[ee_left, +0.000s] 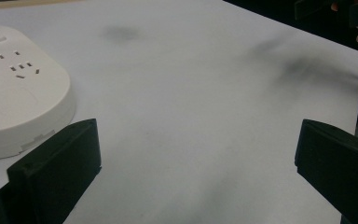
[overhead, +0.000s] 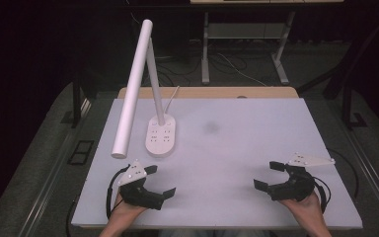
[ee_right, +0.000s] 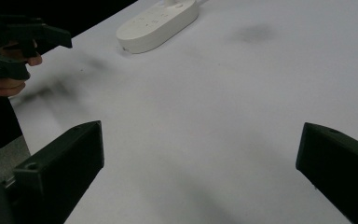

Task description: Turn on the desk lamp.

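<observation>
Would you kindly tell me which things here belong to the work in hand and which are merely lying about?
Belonging to the work:
- white desk lamp, nearest the left tongs
- left tongs, open
- right tongs, open

Merely about:
- white table, with a dark smudge
- desk frame on the floor behind

A white surface (overhead: 237,163) spreads under and ahead of the left fingers (overhead: 168,192) and the right fingers (overhead: 260,185). A dark smudge (overhead: 210,128) lies on it, well ahead of both pairs and roughly midway between them. Beyond the smudge, a strip of wooden edge (overhead: 207,92) shows at the far side. Farther off stand the white legs of another table (overhead: 206,49), with cables (overhead: 237,69) on the grey floor (overhead: 44,148). A black floor plate (overhead: 80,152) lies out to the left of the left fingers
</observation>
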{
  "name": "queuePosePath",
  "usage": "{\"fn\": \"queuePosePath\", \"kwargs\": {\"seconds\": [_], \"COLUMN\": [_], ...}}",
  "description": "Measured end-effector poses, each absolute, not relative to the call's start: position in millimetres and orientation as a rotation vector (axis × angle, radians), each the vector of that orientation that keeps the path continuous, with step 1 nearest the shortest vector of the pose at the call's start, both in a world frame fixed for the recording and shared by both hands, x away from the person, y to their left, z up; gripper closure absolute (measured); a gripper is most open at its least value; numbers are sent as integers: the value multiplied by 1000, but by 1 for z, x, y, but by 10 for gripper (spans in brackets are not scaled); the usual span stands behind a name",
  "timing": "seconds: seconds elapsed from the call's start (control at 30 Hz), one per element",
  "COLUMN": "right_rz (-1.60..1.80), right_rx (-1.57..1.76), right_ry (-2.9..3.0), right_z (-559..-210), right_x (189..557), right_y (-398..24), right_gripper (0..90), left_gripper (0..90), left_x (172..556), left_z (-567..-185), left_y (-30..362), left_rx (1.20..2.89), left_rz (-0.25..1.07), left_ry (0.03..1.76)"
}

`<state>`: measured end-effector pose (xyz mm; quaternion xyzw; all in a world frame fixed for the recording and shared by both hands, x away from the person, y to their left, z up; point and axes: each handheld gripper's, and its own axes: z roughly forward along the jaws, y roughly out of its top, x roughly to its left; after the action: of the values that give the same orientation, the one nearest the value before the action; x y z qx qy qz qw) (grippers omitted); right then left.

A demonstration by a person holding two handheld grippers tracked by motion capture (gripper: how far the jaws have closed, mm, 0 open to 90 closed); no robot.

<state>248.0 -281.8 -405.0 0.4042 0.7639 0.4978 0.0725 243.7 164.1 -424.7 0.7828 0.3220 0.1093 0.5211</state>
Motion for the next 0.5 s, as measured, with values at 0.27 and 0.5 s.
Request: {"fn": "queuePosePath", "kwargs": {"seconds": [0.27,0.5], "right_rz": [1489,1485], "right_rx": [1222,1229], "right_ry": [2305,2314], "right_z": [-406,-406], "right_x": [248,249], "right_y": [-283,-283], "right_gripper": [3,4], "left_gripper": [0,0], "left_x": [243,244], "left_z": [-426,-426], "left_y": [162,162], "left_rx": [1892,1889], "left_rz": [248,247], "left_ry": [758,762]}}
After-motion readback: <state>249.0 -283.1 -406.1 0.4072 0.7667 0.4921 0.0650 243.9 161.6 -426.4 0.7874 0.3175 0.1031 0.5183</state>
